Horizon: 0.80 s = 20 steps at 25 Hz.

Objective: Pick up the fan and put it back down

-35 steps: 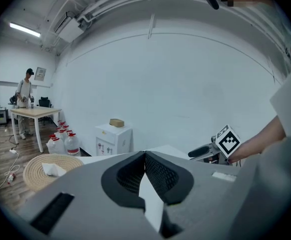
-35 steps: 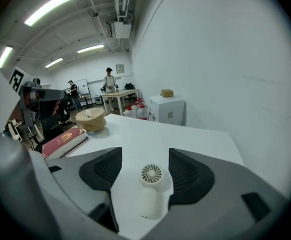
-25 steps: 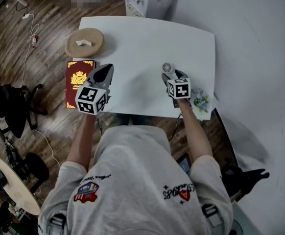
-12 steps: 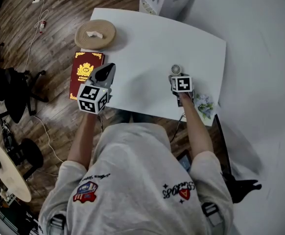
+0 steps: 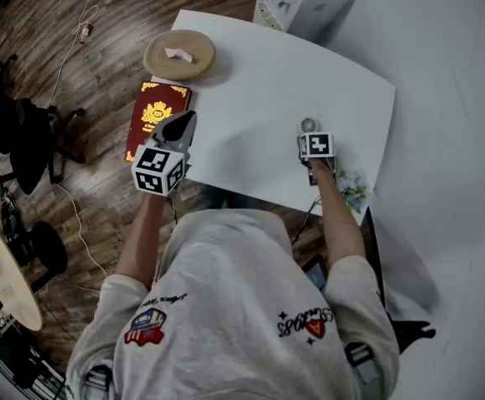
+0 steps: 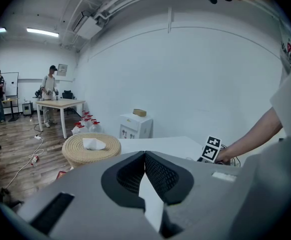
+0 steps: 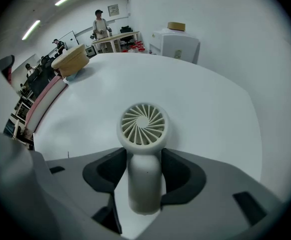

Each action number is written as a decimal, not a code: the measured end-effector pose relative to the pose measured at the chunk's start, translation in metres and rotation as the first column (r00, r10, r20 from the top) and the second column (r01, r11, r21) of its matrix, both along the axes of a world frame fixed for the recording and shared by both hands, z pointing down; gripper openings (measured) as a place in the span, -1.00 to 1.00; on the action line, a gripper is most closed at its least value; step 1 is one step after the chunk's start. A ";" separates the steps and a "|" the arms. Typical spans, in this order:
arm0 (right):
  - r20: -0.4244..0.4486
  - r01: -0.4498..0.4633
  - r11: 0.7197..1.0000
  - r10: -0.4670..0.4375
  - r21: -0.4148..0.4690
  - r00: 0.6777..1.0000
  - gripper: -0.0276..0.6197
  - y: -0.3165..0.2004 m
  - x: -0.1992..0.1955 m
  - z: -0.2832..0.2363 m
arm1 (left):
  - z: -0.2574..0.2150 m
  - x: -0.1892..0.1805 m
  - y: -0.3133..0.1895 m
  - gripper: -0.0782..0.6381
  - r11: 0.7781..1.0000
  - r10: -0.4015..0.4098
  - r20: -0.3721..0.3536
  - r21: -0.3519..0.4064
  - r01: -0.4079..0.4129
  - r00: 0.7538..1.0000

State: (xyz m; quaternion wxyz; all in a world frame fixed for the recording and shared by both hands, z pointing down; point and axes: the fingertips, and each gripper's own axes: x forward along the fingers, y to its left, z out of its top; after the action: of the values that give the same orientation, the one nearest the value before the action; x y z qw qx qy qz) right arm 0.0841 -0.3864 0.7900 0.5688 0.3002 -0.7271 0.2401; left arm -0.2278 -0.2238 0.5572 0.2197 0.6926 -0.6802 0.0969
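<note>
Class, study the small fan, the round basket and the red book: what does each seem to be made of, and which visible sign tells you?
Fan: likely moulded plastic, matt cream; smooth seamless handle, thin even blades.
Round basket: seemingly coiled straw or rope; tan ridged rings.
Red book: probably a leatherette or coated card cover with gold stamping; which one is unclear.

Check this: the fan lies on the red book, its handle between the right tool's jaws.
Not the book: the fan lies on the white table, as the right gripper view shows. Its handle is between the right tool's jaws, which have just been closing.
</note>
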 end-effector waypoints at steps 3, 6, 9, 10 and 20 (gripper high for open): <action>0.063 0.006 1.000 -0.007 0.011 0.998 -0.28 -0.006 -0.013 0.003 | -0.001 -0.003 0.001 -0.77 1.000 -0.001 0.000 0.001 0.001 1.000; 0.064 0.012 1.000 -0.011 -0.014 0.998 -0.31 -0.004 -0.014 0.004 | -0.002 -0.004 -0.002 -0.77 1.000 0.006 -0.002 0.011 -0.006 1.000; 0.091 -0.011 1.000 0.013 -0.022 0.996 -0.31 -0.002 -0.012 -0.002 | -0.005 -0.001 -0.005 -0.77 1.000 0.019 0.001 0.015 -0.019 1.000; 0.109 -0.021 1.000 0.023 -0.016 0.994 -0.31 -0.002 -0.013 -0.006 | -0.006 0.000 -0.007 -0.77 1.000 0.025 0.003 0.017 -0.025 1.000; 0.290 -0.060 0.993 0.028 0.101 0.957 -0.31 -0.022 -0.035 -0.074 | -0.031 0.006 -0.037 -0.77 0.994 0.088 0.033 0.065 -0.090 0.996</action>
State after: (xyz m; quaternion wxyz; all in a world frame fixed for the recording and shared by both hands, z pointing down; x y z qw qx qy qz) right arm 0.0495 -0.4084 0.7160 0.4343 0.3087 -0.8072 0.2538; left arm -0.2222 -0.2608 0.5260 0.1819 0.7277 -0.6546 0.0946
